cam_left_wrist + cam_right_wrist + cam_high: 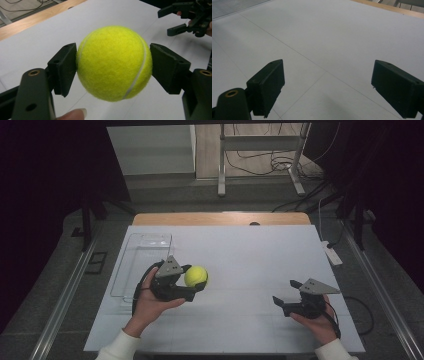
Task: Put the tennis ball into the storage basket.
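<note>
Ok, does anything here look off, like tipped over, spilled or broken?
Nothing stands out. The ball sits squarely between the left gripper's jaws, intact. The clear tray lies flat on the table. The right gripper is open over bare table.

We note a white worktop [250, 270] with faint seam lines across its surface and a wooden edge strip [220, 218] along its far side. A clear plastic tray [142, 251] lies on the left part of the worktop, its long side running away from us. Beyond the worktop we see a grey floor, a white metal stand [260, 150] and loose cables [260, 165] around its feet. A white power strip [332, 256] lies just beside the right edge.
</note>
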Available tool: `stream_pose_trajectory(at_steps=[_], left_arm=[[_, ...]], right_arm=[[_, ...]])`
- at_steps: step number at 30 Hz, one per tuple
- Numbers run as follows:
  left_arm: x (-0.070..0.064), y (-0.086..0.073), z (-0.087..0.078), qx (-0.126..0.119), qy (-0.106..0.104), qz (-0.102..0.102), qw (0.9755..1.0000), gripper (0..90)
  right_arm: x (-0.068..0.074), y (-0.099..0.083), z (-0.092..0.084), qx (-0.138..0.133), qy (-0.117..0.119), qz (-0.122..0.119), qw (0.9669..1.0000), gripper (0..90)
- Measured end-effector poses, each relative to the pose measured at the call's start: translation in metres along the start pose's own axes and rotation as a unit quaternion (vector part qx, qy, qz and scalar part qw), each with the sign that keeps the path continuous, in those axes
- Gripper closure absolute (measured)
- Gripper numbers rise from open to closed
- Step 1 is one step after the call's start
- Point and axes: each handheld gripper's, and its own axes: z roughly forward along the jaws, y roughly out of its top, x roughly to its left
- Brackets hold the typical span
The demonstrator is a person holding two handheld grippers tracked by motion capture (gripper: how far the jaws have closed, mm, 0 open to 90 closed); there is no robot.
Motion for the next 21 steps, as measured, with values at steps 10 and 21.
stream_pose_trajectory(at_steps=[10,21], left_arm=[[0.0035,0.0030,-0.0016,-0.009,0.005,-0.004,0.9999,26.5],[0.0075,0.0068,-0.0020,-0.016,0.009,-0.007,0.9998,26.5]], right_arm=[[-0.0001,0.0001,-0.0004,-0.002,0.000,0.000,1.0000,12.0],[0.0001,0.0003,-0.0006,-0.004,-0.001,-0.002,1.0000,12.0]])
